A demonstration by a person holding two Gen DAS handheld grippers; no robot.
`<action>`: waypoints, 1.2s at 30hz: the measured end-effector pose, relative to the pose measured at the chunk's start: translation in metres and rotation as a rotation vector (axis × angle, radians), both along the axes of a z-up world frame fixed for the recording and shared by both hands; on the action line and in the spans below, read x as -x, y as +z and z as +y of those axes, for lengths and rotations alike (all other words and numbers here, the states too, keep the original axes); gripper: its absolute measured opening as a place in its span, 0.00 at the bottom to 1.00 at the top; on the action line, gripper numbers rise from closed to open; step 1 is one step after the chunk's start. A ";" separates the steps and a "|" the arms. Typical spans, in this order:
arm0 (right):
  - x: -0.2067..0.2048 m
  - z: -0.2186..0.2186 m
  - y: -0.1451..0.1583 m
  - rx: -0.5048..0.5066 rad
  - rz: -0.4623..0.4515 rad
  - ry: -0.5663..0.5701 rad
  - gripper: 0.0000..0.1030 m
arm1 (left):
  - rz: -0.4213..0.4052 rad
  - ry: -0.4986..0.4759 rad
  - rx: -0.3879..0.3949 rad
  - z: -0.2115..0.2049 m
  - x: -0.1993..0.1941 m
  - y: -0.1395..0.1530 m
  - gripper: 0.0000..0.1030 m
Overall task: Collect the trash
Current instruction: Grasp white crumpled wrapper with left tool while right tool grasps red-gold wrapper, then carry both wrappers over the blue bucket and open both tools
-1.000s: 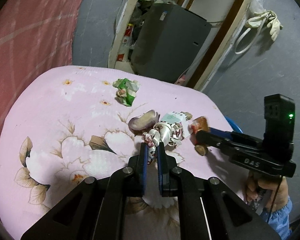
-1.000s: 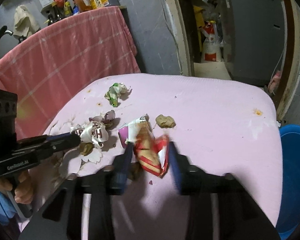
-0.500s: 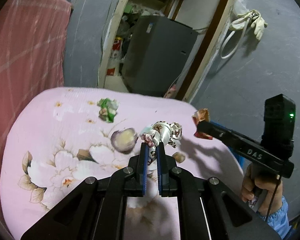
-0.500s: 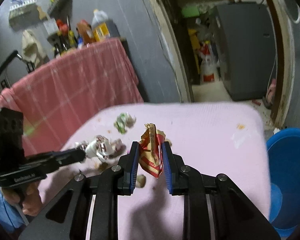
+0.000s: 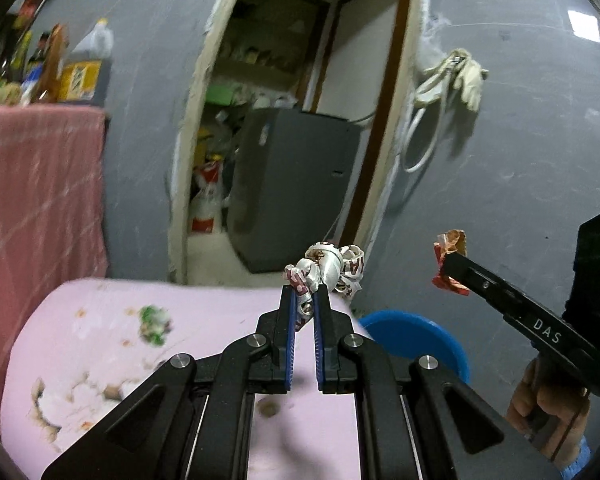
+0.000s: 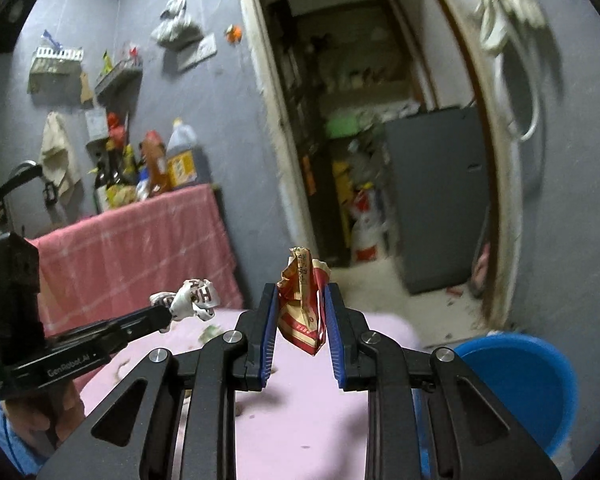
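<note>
The blue bucket (image 6: 532, 384) is cut off by the right wrist picture's edge and partly hidden behind the right gripper's black arms. The green scrap (image 5: 154, 319) on the pink cloth (image 5: 204, 308) is blurred. The doorway shelves (image 6: 364, 76) are too smeared to read. The left hand (image 6: 48, 416) shows only partly.

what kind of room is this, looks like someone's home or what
Most likely a lived-in home, a kitchen or utility corner. Oil and sauce bottles crowd a counter draped in pink cloth, a cluttered storeroom shows through the doorway, and a blue bucket stands beside the pink floral tablecloth.
</note>
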State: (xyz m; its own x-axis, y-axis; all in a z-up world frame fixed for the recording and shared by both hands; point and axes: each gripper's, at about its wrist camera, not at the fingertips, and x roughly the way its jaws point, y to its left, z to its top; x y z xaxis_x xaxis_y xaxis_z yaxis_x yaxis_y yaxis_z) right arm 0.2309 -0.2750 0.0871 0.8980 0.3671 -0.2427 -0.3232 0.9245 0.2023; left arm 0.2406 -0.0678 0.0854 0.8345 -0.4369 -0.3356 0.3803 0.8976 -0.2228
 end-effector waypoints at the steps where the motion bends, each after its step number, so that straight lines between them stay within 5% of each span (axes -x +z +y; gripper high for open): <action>1: 0.003 -0.004 0.003 0.005 -0.012 -0.017 0.20 | -0.012 -0.008 0.001 -0.008 0.000 0.003 0.06; 11: 0.023 -0.065 0.014 0.009 -0.062 -0.195 0.20 | -0.091 -0.068 -0.006 -0.083 -0.011 0.023 0.06; 18: 0.023 -0.107 0.007 0.009 -0.026 -0.294 0.20 | -0.069 -0.080 -0.001 -0.130 -0.027 0.014 0.06; 25: 0.013 -0.139 -0.016 -0.032 0.062 -0.331 0.23 | 0.033 -0.121 -0.016 -0.167 -0.050 -0.010 0.06; 36: -0.006 -0.165 -0.055 -0.094 0.199 -0.348 0.28 | 0.313 -0.179 -0.024 -0.202 -0.095 -0.062 0.07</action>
State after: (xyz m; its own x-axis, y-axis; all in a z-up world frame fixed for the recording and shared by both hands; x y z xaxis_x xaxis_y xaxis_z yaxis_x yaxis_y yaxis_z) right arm 0.2371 -0.4397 0.0320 0.9113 0.0787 -0.4041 0.0592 0.9463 0.3178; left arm 0.3355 -0.2700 0.0234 0.6008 -0.5557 -0.5747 0.4487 0.8294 -0.3328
